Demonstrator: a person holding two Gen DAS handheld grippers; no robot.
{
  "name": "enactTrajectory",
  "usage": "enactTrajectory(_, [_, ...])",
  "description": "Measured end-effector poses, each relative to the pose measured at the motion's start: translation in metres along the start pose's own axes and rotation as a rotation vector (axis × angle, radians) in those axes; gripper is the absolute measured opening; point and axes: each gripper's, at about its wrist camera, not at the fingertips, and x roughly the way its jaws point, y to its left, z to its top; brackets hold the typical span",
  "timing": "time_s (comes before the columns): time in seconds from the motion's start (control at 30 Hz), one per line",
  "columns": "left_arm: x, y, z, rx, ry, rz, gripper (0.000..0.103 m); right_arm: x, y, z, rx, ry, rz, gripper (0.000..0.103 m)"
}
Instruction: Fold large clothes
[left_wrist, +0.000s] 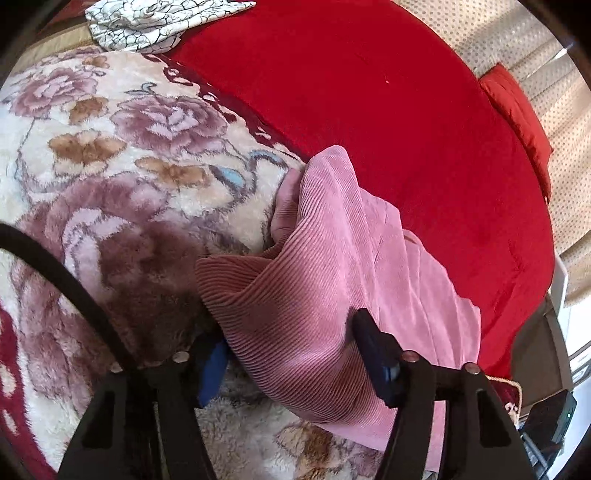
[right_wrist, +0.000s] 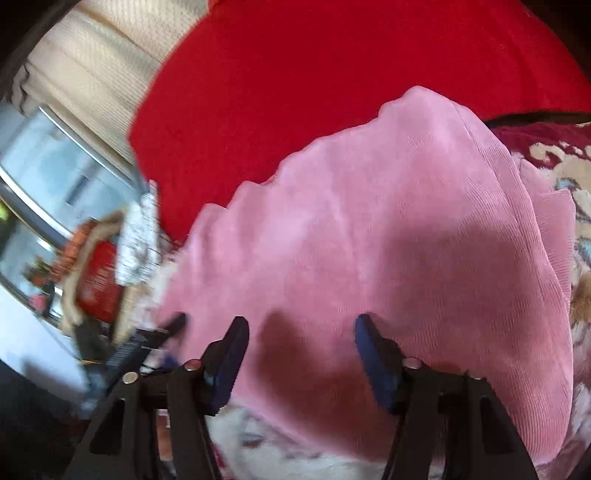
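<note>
A pink ribbed garment (left_wrist: 332, 266) lies bunched on a floral plush blanket (left_wrist: 110, 177), partly over a red cover (left_wrist: 369, 92). My left gripper (left_wrist: 288, 350) is open, its blue-padded fingers on either side of a raised fold of the garment; the left pad is partly hidden under the cloth. In the right wrist view the same garment (right_wrist: 388, 221) fills the middle. My right gripper (right_wrist: 301, 350) is open and empty, just above the garment's near edge.
A white cloth with black crackle pattern (left_wrist: 147, 22) lies at the far end of the blanket. A red cushion (left_wrist: 517, 118) and dotted curtains (left_wrist: 535, 55) stand beyond the red cover. Blurred clutter and a window (right_wrist: 74, 229) are at the right view's left.
</note>
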Motion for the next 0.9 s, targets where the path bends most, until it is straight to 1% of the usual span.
enactTrajectory(0.1, [0.001,0.000,0.001,-0.009,-0.012,-0.026,0.067,0.001,0.005,-0.001,-0.033,0.000,-0.026,0.060])
enactTrajectory(0.13, [0.001,-0.001,0.002,-0.006,-0.017,-0.027,0.063,0.001,0.005,-0.002,-0.044,-0.004,-0.028,0.060])
enactTrajectory(0.17, [0.002,-0.003,0.002,0.003,-0.023,-0.029,0.049,0.001,0.005,-0.003,-0.053,-0.005,-0.029,0.060])
enactTrajectory(0.2, [0.003,-0.004,0.003,0.013,-0.020,-0.040,0.043,0.001,0.005,-0.003,-0.058,-0.006,-0.029,0.060])
enactTrajectory(0.4, [0.004,-0.015,0.005,0.072,-0.052,-0.063,0.031,-0.003,-0.001,-0.003,-0.064,-0.005,0.022,0.059])
enactTrajectory(0.47, [0.001,-0.020,0.005,0.092,-0.068,-0.064,0.029,-0.002,-0.002,-0.002,-0.065,-0.004,0.035,0.059])
enactTrajectory(0.57, [-0.006,-0.035,0.005,0.158,-0.100,-0.066,0.027,-0.003,-0.005,0.000,-0.058,0.002,0.060,0.059])
enactTrajectory(0.63, [-0.014,-0.052,0.003,0.239,-0.130,-0.071,0.026,-0.006,-0.012,0.000,-0.028,0.008,0.102,0.059])
enactTrajectory(0.7, [-0.024,-0.077,-0.006,0.359,-0.164,-0.075,0.024,-0.009,-0.021,0.004,0.020,0.014,0.156,0.059])
enactTrajectory(0.77, [-0.032,-0.101,-0.019,0.474,-0.187,-0.083,0.024,-0.014,-0.037,0.008,0.105,0.018,0.237,0.059])
enactTrajectory(0.8, [-0.035,-0.117,-0.030,0.549,-0.192,-0.099,0.023,-0.017,-0.047,0.010,0.153,0.017,0.283,0.059])
enactTrajectory(0.83, [-0.036,-0.126,-0.038,0.595,-0.191,-0.110,0.023,-0.020,-0.056,0.012,0.197,0.017,0.324,0.059])
enactTrajectory(0.87, [-0.036,-0.143,-0.054,0.677,-0.181,-0.126,0.022,-0.023,-0.066,0.014,0.235,0.015,0.358,0.059])
enactTrajectory(0.9, [-0.034,-0.153,-0.065,0.729,-0.169,-0.133,0.022,-0.025,-0.075,0.015,0.273,0.011,0.392,0.059])
